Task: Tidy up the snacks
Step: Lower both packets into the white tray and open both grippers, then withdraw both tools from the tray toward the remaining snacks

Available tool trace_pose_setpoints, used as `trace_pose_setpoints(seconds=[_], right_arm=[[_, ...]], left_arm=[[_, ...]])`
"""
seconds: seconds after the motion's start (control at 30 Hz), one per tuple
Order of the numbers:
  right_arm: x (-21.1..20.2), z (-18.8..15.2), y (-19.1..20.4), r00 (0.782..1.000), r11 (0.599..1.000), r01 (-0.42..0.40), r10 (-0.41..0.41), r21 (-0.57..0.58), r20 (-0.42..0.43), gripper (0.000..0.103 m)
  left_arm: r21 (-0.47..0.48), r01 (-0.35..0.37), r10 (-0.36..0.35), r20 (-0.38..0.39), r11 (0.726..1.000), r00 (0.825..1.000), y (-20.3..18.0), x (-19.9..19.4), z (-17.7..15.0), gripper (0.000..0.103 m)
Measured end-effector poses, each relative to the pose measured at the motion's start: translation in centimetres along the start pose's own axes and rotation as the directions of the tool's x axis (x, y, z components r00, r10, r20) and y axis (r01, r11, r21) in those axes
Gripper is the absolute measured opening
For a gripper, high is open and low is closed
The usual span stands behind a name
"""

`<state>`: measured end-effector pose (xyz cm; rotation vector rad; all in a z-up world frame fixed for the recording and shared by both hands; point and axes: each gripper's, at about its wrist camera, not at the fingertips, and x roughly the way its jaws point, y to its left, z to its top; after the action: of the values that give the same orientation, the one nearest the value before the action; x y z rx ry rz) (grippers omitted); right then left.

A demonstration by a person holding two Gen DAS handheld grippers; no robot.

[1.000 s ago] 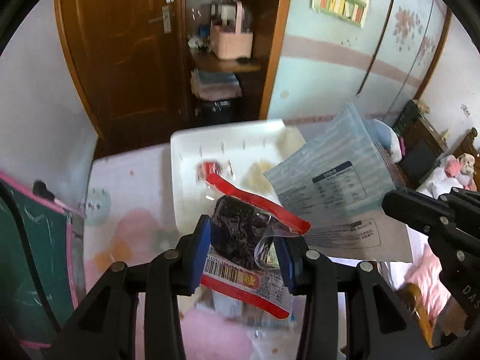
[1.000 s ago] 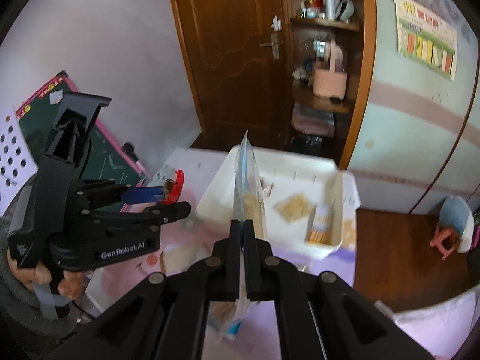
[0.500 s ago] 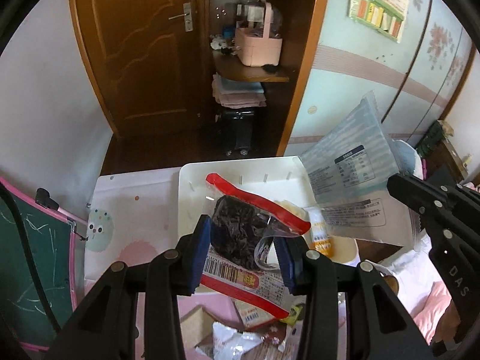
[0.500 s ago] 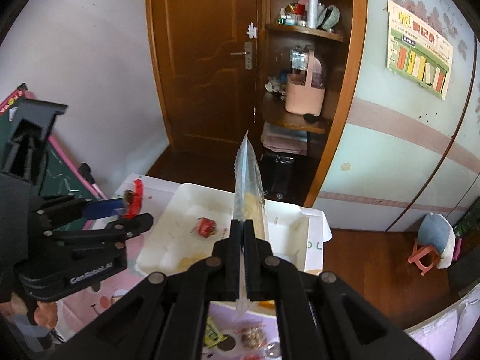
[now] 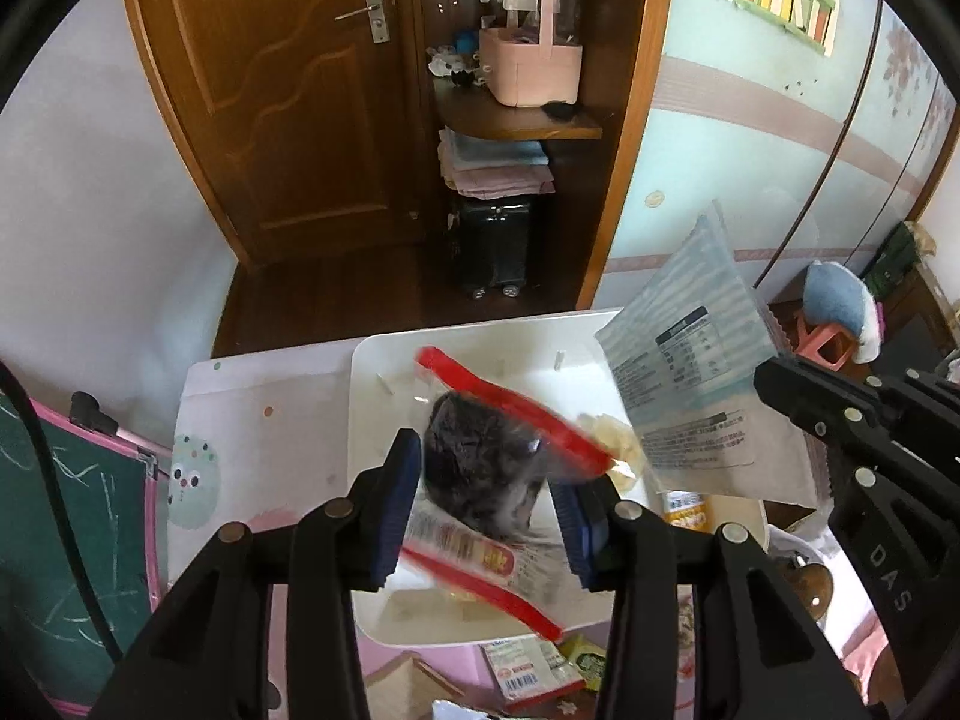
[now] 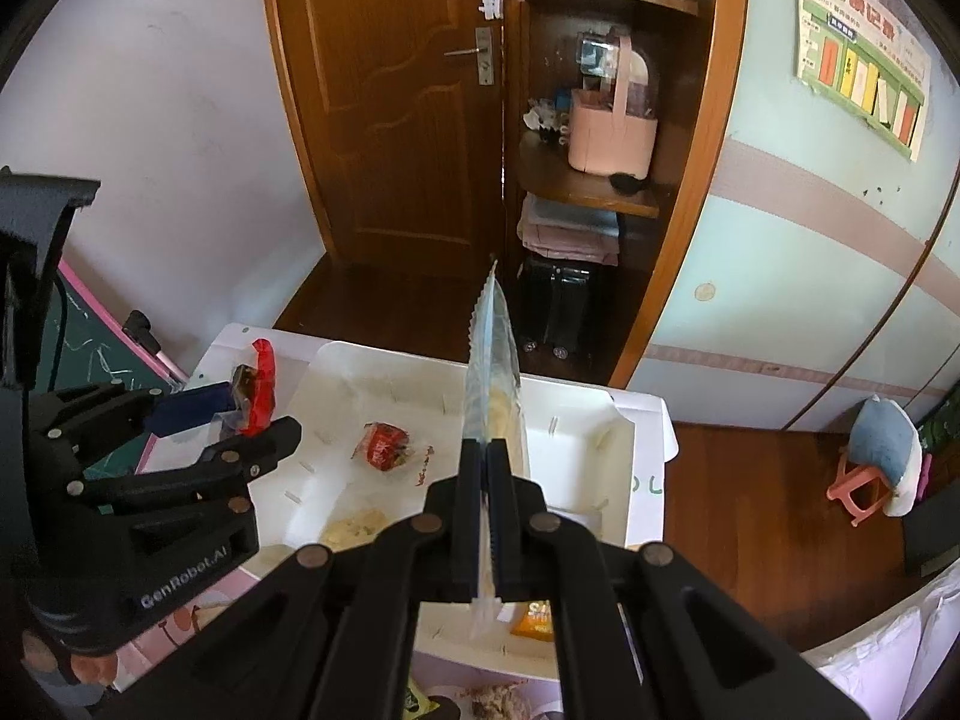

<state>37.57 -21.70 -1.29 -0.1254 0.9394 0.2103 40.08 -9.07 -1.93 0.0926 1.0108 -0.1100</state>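
Note:
My left gripper [image 5: 486,501] is shut on a clear packet with red edges and dark contents [image 5: 480,462], held above the white divided tray [image 5: 372,420]. My right gripper [image 6: 487,516] is shut on a flat pale blue snack bag [image 6: 492,372], seen edge-on; in the left wrist view the bag [image 5: 690,390] hangs over the tray's right side. The tray [image 6: 618,450] holds a red wrapped snack [image 6: 384,447], pale crumbly snacks [image 6: 354,528] and an orange packet [image 6: 534,615]. The left gripper with its red packet [image 6: 261,387] shows at the left of the right wrist view.
The tray sits on a pink and white table [image 5: 252,420] with loose snack packets [image 5: 528,669] at the near edge. A green chalkboard [image 5: 66,528] stands left. Behind are a brown door [image 5: 288,90], shelves with a pink basket [image 5: 528,66], and a small stool [image 6: 864,486].
Both grippers have moved forward over the tray with their packets still held. The view has risen, showing more of the door and shelves.

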Motion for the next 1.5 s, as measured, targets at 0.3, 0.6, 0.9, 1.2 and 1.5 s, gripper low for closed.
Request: trace_pose_setpoints(seconds=[0.3, 0.6, 0.9, 1.2, 1.5], right_arm=[[0.2, 0.0, 0.9, 1.000, 0.999, 0.025, -0.025, -0.035, 0.014, 0.007], [-0.7, -0.7, 0.5, 1.000, 1.000, 0.021, -0.021, -0.002, 0.013, 0.036], [-2.1, -1.9, 0.1, 1.000, 1.000, -0.001, 0.001, 0.023, 0.004, 0.038], [-3.8, -4.2, 0.3, 0.999, 0.998, -0.041, 0.042, 0.046, -0.015, 0.042], [-6.1, -6.7, 0.5, 0.997, 0.993, -0.067, 0.069, 0.094, -0.023, 0.042]], left_arm=[[0.006, -0.085, 0.085, 0.019, 0.996, 0.996, 0.2, 0.2, 0.0, 0.092], [-0.036, -0.074, 0.074, -0.006, 0.997, 0.997, 1.1, -0.5, -0.8, 0.092], [-0.046, -0.092, 0.092, -0.006, 0.995, 0.996, 1.0, -2.4, -1.9, 0.092], [-0.040, -0.107, 0.107, 0.006, 0.993, 0.994, 0.9, -5.0, -4.4, 0.092], [-0.018, -0.083, 0.083, 0.023, 0.996, 0.996, 1.1, -7.7, -6.8, 0.092]])
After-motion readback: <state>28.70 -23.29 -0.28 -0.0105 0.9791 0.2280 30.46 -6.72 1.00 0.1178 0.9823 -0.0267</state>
